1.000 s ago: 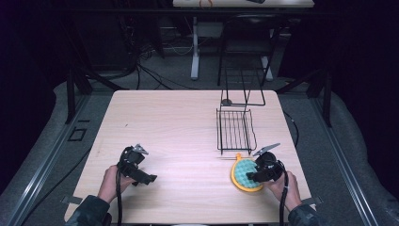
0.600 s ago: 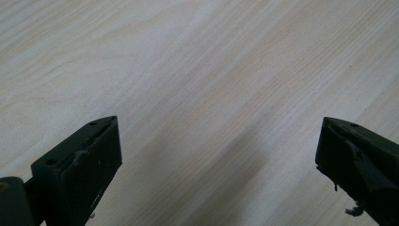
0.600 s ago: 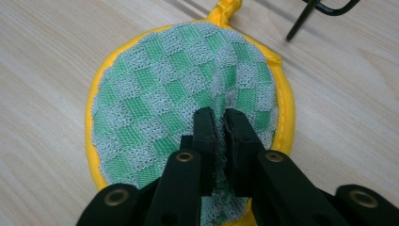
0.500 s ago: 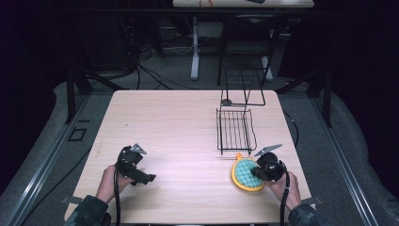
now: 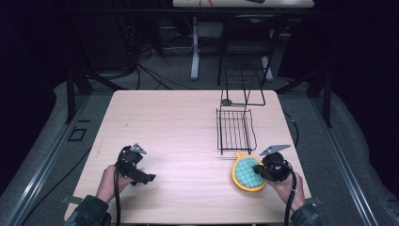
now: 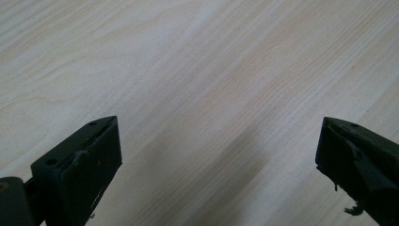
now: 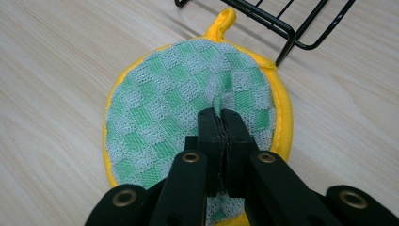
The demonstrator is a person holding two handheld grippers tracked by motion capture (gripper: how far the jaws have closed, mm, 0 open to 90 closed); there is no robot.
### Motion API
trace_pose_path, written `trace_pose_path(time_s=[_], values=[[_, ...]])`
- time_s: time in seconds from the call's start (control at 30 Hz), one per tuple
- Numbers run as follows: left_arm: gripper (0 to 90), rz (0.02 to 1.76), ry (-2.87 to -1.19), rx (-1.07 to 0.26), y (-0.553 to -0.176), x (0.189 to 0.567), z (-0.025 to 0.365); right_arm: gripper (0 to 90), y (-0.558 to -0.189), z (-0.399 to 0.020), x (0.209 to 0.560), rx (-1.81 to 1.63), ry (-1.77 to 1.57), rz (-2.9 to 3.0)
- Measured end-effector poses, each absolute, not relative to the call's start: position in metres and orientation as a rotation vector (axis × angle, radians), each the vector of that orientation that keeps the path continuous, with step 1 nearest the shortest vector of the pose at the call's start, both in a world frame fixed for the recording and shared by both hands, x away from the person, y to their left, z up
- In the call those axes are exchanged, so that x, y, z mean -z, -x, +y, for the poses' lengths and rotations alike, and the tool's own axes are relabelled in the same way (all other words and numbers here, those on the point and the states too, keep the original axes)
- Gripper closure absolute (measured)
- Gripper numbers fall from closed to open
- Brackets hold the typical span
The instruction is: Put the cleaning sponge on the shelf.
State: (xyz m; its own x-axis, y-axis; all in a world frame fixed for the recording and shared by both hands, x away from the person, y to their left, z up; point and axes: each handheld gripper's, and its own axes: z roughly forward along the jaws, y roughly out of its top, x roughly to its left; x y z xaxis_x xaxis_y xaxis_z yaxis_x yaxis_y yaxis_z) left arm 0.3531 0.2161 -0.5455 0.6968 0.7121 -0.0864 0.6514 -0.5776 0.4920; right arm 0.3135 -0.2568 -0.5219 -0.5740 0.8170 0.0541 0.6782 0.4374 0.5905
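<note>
While the right gripper [image 7: 221, 115] sits low over the pad [image 7: 188, 94], its jaws are pressed together on a pinched-up fold of the green checked mesh near the pad's middle. They have just been closing, and the fabric is caught between them. In the right gripper view the mesh bunches up at the jaw tips; the yellow border runs round the pad and a yellow loop [image 7: 225, 19] sticks out at its far edge, toward the rack.

High view: right gripper [image 5: 259, 170] at the near right of the table [image 5: 179, 122], held in the person's right hand [image 5: 287, 188], its tip over the pad [image 5: 245, 172]. Pad lies flat on the wood, near the right edge, just in front of the rack [image 5: 235, 129]. Loop end almost at the rack's near rim; contact between them cannot be judged.

Left gripper [image 5: 141, 175] at the near left of the table, held in the left hand [image 5: 110, 181], well apart from the pad. In the left gripper view its jaws stand wide apart, with bare wood grain [image 6: 211, 94] between them and nothing held.

Farther back: the black wire rack lies on the right half of the table, its taller wire frame rising at the far end. Beyond the table, a dark floor with cables and the legs of another table.
</note>
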Motion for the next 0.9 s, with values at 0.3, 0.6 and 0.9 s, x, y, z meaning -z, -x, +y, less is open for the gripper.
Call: trace_pose_path(time_s=[0.3,0.6,0.9], values=[[0.8,1.04,-2.411,-0.165,-0.352,0.545,0.216,88.4,-0.309,-0.258,0.515,-0.886,-1.283,2.431],[0.7,1.025,-2.411,-0.168,-0.351,0.543,0.218,88.4,-0.303,-0.261,0.504,-0.931,-1.274,2.396],[0.5,1.044,-2.425,-0.168,-0.353,0.546,0.216,88.4,-0.295,-0.258,0.494,-0.963,-1.204,2.387]])
